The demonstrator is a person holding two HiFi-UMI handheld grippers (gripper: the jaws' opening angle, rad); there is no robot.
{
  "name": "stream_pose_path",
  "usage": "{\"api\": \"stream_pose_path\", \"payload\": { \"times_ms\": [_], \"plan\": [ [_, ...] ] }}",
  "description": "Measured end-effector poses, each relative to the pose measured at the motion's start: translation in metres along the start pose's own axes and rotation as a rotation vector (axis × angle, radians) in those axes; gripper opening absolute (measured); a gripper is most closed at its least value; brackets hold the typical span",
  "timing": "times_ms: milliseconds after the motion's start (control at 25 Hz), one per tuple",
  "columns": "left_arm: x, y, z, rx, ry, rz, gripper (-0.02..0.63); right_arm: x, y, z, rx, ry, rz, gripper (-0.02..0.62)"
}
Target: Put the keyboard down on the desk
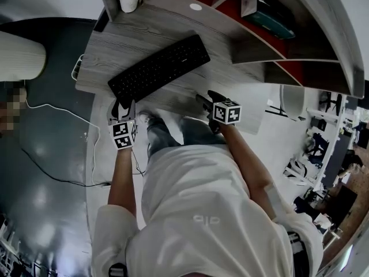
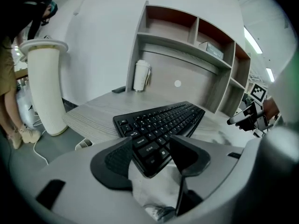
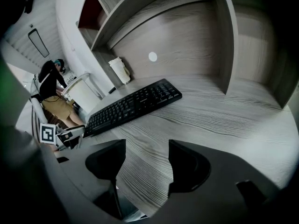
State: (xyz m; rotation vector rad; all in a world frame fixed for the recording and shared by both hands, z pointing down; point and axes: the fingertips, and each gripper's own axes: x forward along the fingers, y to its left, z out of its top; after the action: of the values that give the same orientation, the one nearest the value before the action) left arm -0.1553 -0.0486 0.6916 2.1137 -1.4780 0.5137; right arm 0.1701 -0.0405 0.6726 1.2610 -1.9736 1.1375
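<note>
might snag the keyboard [image 2: 161,122] corner lying loose between the spread fingers of the left gripper [image 2: 152,148] on pulling back, dragging it off the desk [image 2: 91,113]; right gripper [image 3: 142,155] spread too, empty.

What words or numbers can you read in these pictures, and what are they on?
"olo", roughly, a faint mark I can't be sure of: back of the person's white shirt.
Keyboard keys: white print, too small to read.
Teal box: label too blurred to read.
Marker cubes: black-and-white square patterns only, no letters.
</note>
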Motion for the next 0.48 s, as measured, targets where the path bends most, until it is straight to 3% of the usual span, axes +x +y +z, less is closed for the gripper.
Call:
{"api": "stream_pose_path", "payload": {
  "times_ms": [400,480],
  "plan": [
    [-0.007,-0.004,-0.051,0.100,0.133,-0.053,0.268,0.006,0.008,0.002,-0.021,0.013,0.011,0.298],
    [-0.006,-0.004,-0.048,0.109,0.140,-0.039,0.217,0.007,0.010,0.002,-0.025,0.015,0.014,0.298]
  ]
}}
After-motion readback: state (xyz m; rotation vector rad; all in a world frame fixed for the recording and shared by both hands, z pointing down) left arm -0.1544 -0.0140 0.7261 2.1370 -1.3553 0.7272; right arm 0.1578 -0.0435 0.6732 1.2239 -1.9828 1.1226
